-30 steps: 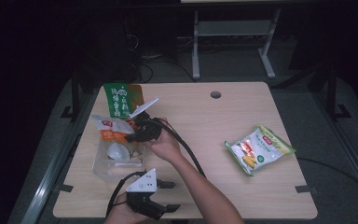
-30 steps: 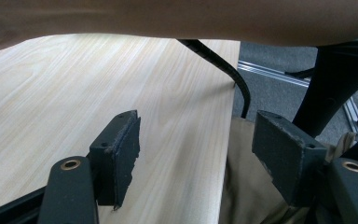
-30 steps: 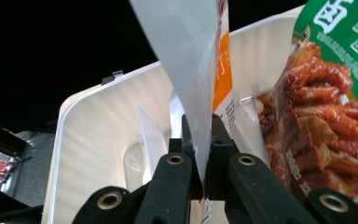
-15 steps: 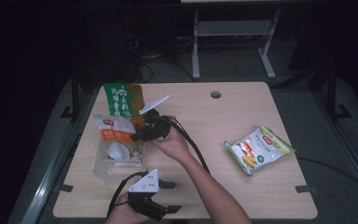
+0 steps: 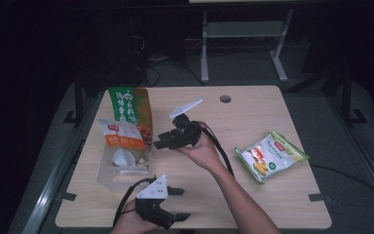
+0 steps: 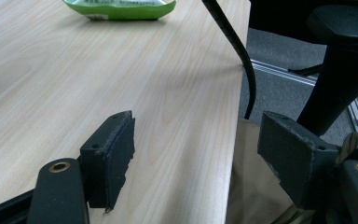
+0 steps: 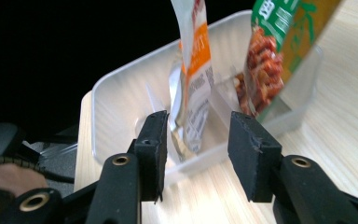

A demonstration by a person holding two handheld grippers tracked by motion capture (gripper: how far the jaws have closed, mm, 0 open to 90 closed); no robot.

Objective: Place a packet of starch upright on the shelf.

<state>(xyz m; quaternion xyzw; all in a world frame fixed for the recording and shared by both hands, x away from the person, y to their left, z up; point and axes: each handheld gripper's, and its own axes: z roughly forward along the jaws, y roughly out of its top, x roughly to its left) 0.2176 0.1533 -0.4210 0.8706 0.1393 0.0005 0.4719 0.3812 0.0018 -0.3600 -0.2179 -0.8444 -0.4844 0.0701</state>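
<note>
- Standing in the clear bin (image 5: 108,171) at table left: orange packet (image 5: 121,139), green packet (image 5: 131,111), both leaning.
- My left gripper (image 5: 173,204) rests wide open, empty, at the near edge.
- My right gripper (image 5: 163,141), jaws just opening, holds nothing, just beside the bin.
- Risk: a jaw clipping the rim could topple the orange packet.
- Corn packet (image 5: 270,156) lies far right.

The high view looks forward and down over the whole worktop (image 5: 253,195). The left gripper view sits low, near its fingers (image 6: 109,161), facing the green packet (image 6: 121,8). The right gripper view faces the clear tub (image 7: 121,93) just beyond its fingers (image 7: 249,154); the high view shares both.
</note>
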